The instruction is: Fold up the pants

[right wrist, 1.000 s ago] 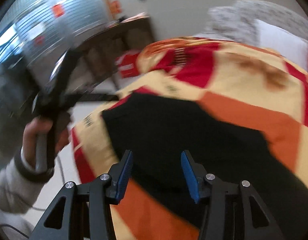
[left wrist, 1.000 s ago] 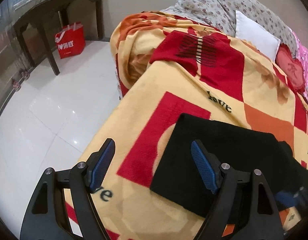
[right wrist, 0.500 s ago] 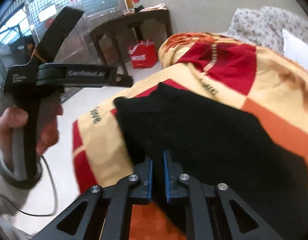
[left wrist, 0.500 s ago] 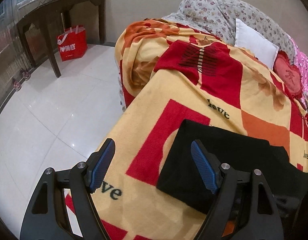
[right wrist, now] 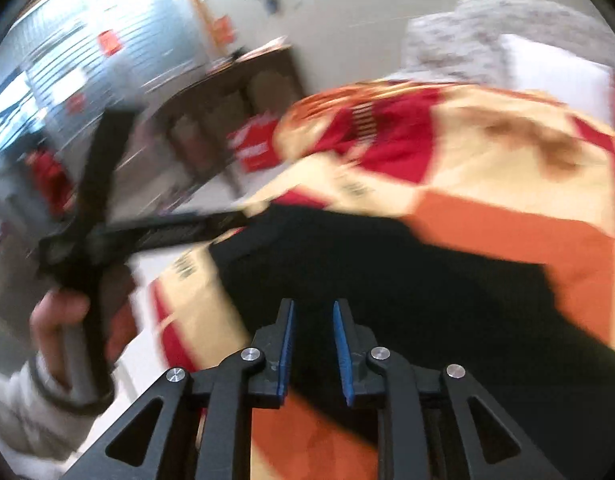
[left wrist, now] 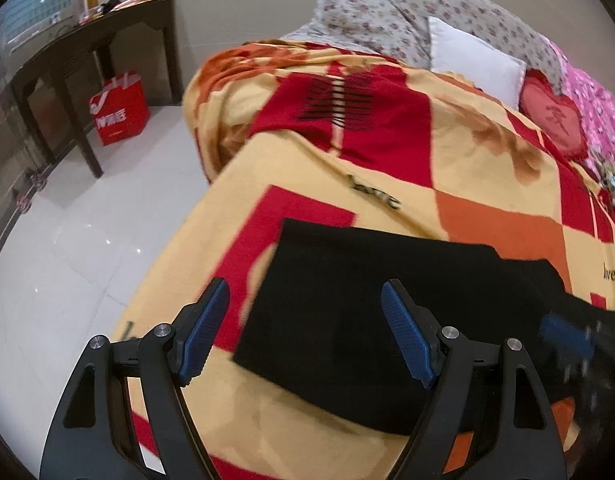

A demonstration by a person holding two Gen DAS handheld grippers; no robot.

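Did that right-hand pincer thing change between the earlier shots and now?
Yes. Its fingers were pinched nearly shut half a second ago; now the right gripper shows a clear gap, open over the black pants on the blanket.

The pants are plain black. The blanket beneath is cream-yellow with red and orange blocks, brown blotches and black lettering. Pillows carry a small floral print on grey-white — one pillow is plain white. The bag is red with white markings. Each hand-held gripper is black with blue pads.
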